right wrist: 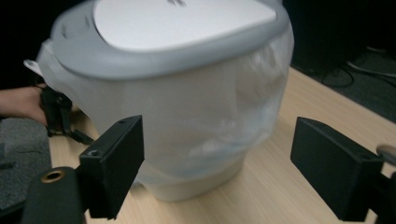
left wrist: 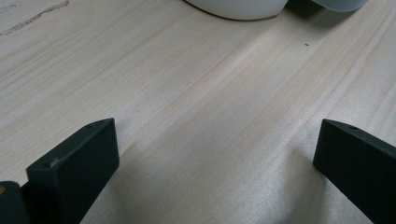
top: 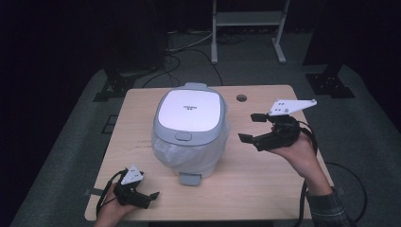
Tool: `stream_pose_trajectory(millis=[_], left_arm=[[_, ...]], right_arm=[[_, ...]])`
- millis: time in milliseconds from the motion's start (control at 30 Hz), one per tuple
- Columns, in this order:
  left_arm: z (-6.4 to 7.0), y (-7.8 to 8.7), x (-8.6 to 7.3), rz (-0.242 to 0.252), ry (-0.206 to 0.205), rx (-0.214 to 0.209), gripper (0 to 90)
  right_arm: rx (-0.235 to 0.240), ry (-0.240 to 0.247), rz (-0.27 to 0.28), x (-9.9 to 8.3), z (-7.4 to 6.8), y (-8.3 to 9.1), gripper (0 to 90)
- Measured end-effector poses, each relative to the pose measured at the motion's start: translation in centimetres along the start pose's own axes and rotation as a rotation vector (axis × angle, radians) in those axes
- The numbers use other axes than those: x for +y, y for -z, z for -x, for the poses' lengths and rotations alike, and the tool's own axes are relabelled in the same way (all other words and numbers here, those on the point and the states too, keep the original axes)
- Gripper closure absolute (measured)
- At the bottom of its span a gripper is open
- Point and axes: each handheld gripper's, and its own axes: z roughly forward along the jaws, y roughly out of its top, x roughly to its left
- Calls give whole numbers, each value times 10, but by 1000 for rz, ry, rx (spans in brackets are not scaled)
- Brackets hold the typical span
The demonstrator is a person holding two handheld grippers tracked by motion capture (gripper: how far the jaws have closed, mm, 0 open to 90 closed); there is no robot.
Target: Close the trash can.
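One short line of dark print on the white lid [top: 190,109] of the pedal bin [top: 189,156], near the lid's middle in the high view; too small and blurred to read. Same print cut off at the top edge in the right gripper view. Nothing else lettered anywhere.

Lighting: overhead, pooled on pale wooden table [top: 265,165]; surroundings near-black. Glare: white glossy lid of grey-rimmed plastic bin [top: 190,109]. Shadows: soft, beneath bin. Blur: bin [right wrist: 177,93] soft in right gripper view.
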Motion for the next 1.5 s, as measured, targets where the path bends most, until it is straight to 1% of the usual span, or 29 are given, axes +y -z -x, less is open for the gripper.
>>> stream_pose_trajectory(millis=[67,133,233,333,400,633,833,900,1033,1200,1300,1400,1500], left_arm=[[0,0,0,0,0,0,0],[0,0,0,-2,-1,0,0],[0,0,0,-1,0,0,0],[0,0,0,-2,0,0,0],[0,0,0,-2,0,0,0],[0,0,0,0,0,0,0],[0,0,0,-1,0,0,0],[0,0,0,-1,0,1,0],[0,0,0,2,0,1,0],[0,0,0,2,1,1,0],[0,0,0,1,1,1,0],[0,0,0,1,1,1,0],[0,0,0,2,2,1,0]], right_arm=[[-31,-9,-24,-10,2,-2,128],[-48,-15,-44,-19,3,-4,103],[-64,-34,-68,-35,7,-6,87],[-72,-51,-76,-49,10,-7,58],[-88,-62,-82,-61,12,-8,9],[-126,-93,-124,-96,18,-11,8],[-153,-124,-145,-120,21,-12,8],[-173,-132,-157,-130,23,-11,8],[-196,-156,-179,-149,26,-9,8],[-222,-153,-207,-169,28,-7,8],[-226,-162,-223,-180,29,-6,8],[-234,-165,-260,-193,29,-6,8],[-238,-170,-286,-202,30,-6,8]])
